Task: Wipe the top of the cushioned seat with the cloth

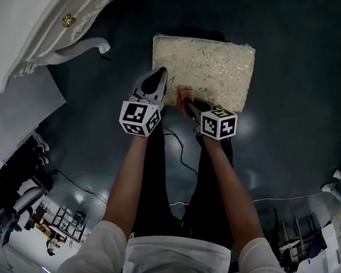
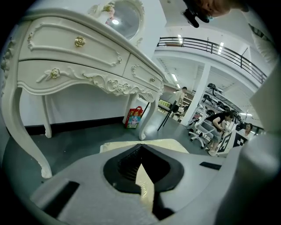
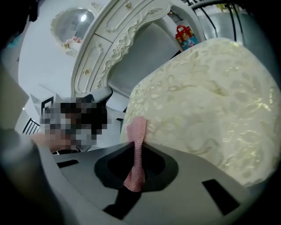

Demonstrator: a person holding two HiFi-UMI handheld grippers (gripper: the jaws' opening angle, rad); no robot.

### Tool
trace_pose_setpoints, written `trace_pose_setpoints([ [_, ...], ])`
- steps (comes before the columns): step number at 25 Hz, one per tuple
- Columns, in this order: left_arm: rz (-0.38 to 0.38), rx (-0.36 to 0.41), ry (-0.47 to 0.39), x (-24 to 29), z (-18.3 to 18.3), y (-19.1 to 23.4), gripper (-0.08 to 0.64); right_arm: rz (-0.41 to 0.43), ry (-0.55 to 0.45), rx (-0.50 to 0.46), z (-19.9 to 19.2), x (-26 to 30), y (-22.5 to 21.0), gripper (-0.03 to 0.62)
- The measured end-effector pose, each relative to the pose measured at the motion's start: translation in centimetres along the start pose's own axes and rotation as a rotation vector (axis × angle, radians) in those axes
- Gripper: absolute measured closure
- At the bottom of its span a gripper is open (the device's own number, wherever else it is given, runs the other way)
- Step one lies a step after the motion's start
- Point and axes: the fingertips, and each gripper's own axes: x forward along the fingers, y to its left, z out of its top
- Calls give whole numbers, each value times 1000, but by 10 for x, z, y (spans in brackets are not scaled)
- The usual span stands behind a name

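While against seat point(image 3: 210, 96), cloth point(image 3: 138, 127) in right claw point(image 3: 134, 148)

Can see only a pink corner of the cloth point(image 1: 184, 94) in the head view; cannot make out the rest under the right claw point(image 1: 187, 106). Behind the left claw point(image 2: 140, 165), can find only strips of the cushioned seat point(image 2: 164, 144). Cannot follow the dressing table point(image 1: 24, 26) past the picture edge.

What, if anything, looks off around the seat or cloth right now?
Nothing spilled or damaged. Only oddity: the pink cloth is pinched in the right gripper as a narrow bunched strip, with just its end against the near edge of the cushioned seat, so little fabric would likely wipe.
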Motion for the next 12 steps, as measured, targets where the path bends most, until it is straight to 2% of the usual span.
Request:
trace_pose_setpoints([
  [8, -51, -2, 8, 44, -9, -63, 548, -100, -74, 41, 10, -95, -82, 561],
  [12, -94, 14, 21, 58, -17, -94, 548, -147, -83, 18, 9, -132, -114, 561],
])
